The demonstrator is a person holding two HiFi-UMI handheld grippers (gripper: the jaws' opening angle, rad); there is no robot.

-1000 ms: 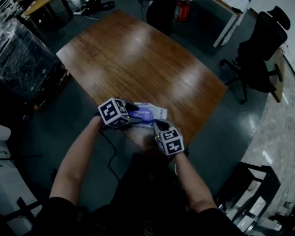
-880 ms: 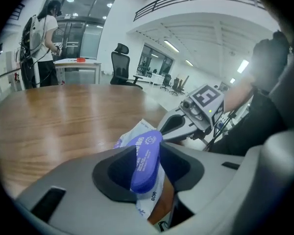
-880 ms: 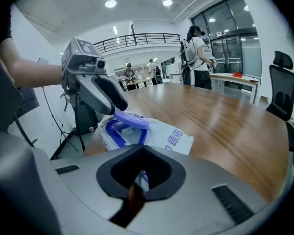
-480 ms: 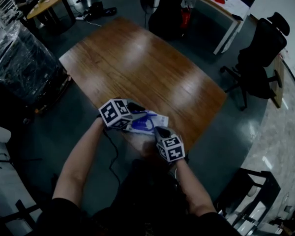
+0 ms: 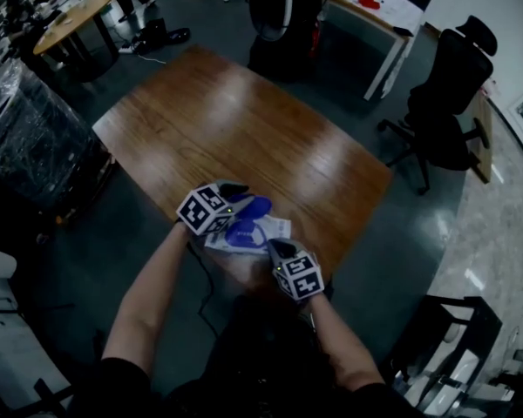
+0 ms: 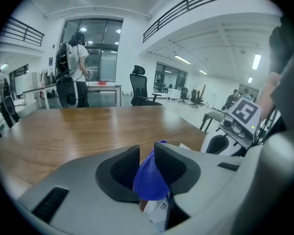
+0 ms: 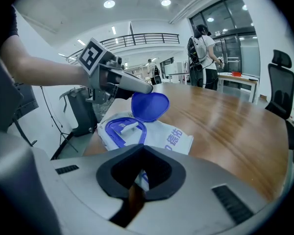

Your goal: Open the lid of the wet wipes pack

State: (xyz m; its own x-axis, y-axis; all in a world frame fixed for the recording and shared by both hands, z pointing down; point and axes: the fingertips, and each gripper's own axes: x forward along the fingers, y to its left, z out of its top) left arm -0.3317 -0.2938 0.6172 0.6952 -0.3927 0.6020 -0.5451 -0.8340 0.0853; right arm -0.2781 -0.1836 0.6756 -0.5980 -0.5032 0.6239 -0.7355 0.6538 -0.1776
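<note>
The white wet wipes pack [image 5: 268, 230] lies at the near edge of the wooden table [image 5: 244, 120]. Its round blue lid [image 5: 249, 207] stands swung up off the blue opening ring [image 7: 125, 128]. My left gripper [image 5: 244, 200] grips that lid [image 6: 149, 177] between its pads, and its jaws are opening slightly. The right gripper view shows the lid [image 7: 149, 105] held above the pack [image 7: 169, 140] by the left gripper [image 7: 137, 88]. My right gripper [image 5: 273, 249] is shut on the pack's near edge [image 7: 141, 180] and pins it down.
A black office chair [image 5: 449, 94] stands right of the table and a white desk [image 5: 375, 7] behind it. A dark wrapped cart [image 5: 26, 138] is at the left. A person with a backpack [image 6: 73, 70] stands beyond the table's far end.
The left gripper closed on the blue lid and moved up and away from me with it, so the lid now stands open. The right gripper stayed on the pack.
</note>
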